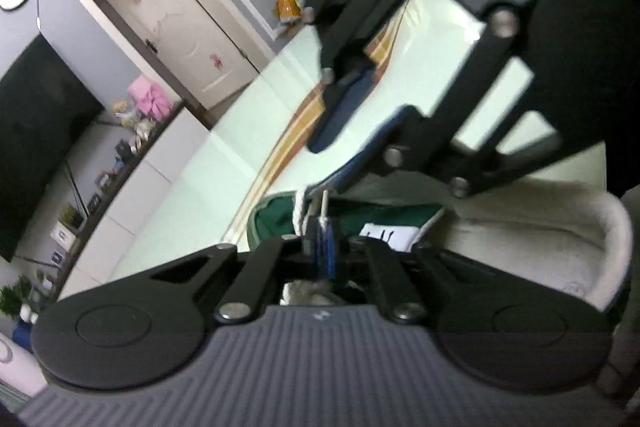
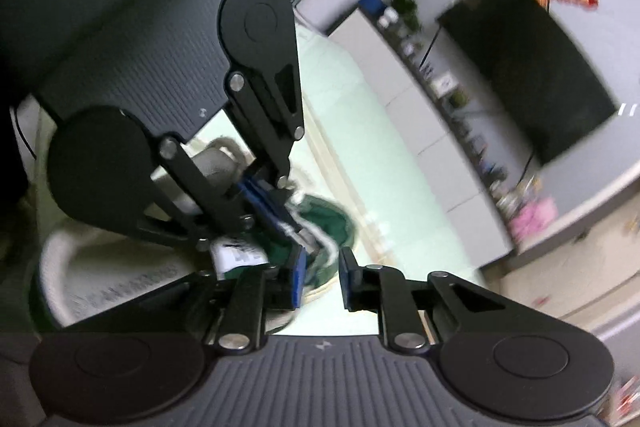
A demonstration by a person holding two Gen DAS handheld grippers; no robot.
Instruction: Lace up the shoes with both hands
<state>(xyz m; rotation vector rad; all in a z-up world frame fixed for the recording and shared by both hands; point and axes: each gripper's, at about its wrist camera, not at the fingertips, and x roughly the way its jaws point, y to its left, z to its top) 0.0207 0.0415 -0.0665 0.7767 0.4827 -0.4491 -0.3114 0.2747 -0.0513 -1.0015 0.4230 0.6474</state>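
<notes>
The left gripper [image 1: 320, 247] is clenched on the white lace [image 1: 298, 213] just above the green shoe [image 1: 280, 217]. The right gripper [image 2: 322, 277] (blue pads) hangs released beside the shoe, over the pale floor [image 1: 192, 195]

Fleecy cream lining inside shoe [image 1: 560, 227]; matt black plastic tongs [image 1: 320, 247] with ribbed grey housing; woven white lace [image 1: 298, 215].
</notes>
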